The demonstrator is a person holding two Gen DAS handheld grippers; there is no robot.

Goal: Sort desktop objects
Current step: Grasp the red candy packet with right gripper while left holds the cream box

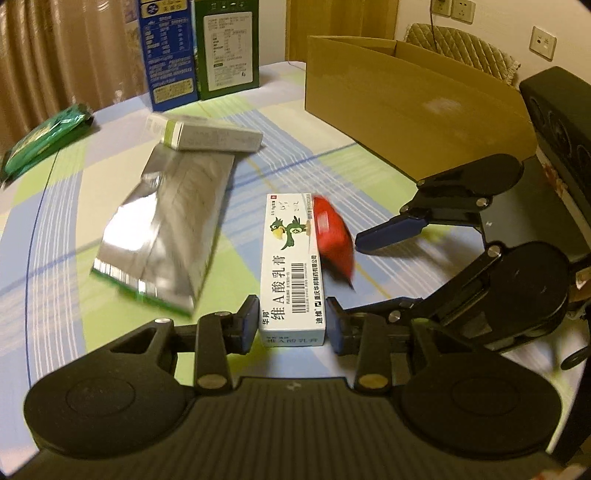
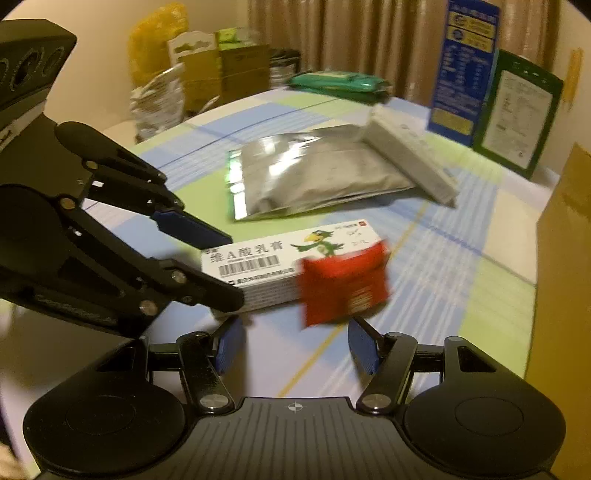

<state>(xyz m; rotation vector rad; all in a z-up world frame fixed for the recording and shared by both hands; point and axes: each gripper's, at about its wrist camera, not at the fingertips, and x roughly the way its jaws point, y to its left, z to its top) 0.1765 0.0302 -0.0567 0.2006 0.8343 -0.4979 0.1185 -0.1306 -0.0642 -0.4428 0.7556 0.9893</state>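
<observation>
While left gripper (image 1: 291, 321) clamps ointment box (image 1: 291, 273), right gripper (image 2: 295, 345) gapes near red packet (image 2: 343, 288).

Beige curtains (image 1: 55, 55), cream wall (image 1: 498, 22) with sockets (image 1: 542, 42), warm light

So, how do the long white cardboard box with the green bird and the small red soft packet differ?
The long white cardboard box with the green bird is stiff and oblong; the small red soft packet is shorter and pillow-like. The box is clamped in the left gripper; the packet lies ahead of the right gripper, whose pads do not touch it. The box is printed sharply; the packet looks blurred. Both are on the striped tablecloth, side by side.
</observation>
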